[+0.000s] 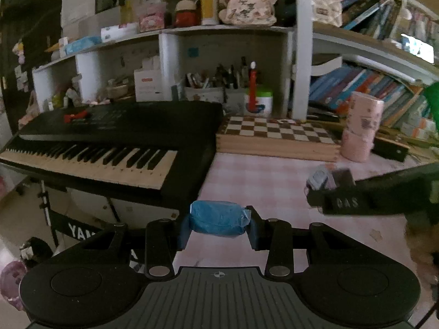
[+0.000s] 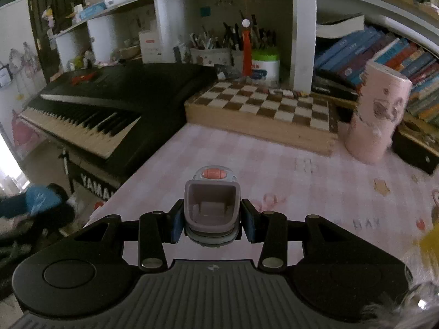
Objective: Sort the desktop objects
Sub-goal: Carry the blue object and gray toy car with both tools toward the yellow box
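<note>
Cluttered study corner: pink-checked counter [image 2: 247,148] with a black keyboard [image 1: 115,137] to the left, a chessboard box [image 2: 263,109] and shelves behind. Left tongs [image 1: 219,223] are clenched on a blue wrapped packet [image 1: 218,218], long axis crosswise between the pads, held clear above the counter's near edge, likely for carrying. Right tongs [image 2: 210,220] grip a small grey-and-orange gadget [image 2: 210,205] by its sides, long axis pointing away along the fingers, orange end forward, above mid-counter.
</note>
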Demonstrator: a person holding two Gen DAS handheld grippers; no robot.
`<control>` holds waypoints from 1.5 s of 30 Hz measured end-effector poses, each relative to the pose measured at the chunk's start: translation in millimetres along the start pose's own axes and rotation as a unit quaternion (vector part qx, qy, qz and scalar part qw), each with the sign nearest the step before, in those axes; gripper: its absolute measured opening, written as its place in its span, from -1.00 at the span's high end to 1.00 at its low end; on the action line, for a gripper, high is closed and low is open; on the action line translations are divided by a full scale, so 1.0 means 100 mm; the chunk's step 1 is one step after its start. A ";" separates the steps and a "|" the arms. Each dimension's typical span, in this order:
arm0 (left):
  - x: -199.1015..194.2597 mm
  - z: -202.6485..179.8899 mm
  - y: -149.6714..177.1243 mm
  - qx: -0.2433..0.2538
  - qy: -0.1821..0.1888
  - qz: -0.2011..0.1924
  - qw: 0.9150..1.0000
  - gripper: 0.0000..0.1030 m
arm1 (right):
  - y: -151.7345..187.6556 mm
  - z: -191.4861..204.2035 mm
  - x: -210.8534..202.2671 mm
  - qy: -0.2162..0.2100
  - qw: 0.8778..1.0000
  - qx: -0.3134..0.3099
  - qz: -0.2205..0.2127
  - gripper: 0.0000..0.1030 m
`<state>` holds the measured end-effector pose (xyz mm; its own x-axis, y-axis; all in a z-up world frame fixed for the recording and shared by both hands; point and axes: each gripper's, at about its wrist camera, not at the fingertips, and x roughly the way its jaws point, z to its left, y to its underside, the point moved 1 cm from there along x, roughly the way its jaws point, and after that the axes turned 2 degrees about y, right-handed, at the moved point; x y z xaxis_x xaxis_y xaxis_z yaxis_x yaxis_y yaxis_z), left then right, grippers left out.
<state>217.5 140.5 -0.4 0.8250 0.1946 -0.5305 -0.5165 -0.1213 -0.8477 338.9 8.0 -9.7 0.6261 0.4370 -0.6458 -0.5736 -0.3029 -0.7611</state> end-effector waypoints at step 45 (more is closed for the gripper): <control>-1.64 -0.44 1.08 0.157 0.241 0.029 0.957 0.25 | 2.15 0.62 -2.38 0.145 0.975 0.165 0.035 0.23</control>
<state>36.2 52.2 -5.1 0.7634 -0.2853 -0.5795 -0.5460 0.1944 -0.8149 33.6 -108.4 -15.7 0.6751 0.1524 -0.7218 -0.7289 -0.0127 -0.6845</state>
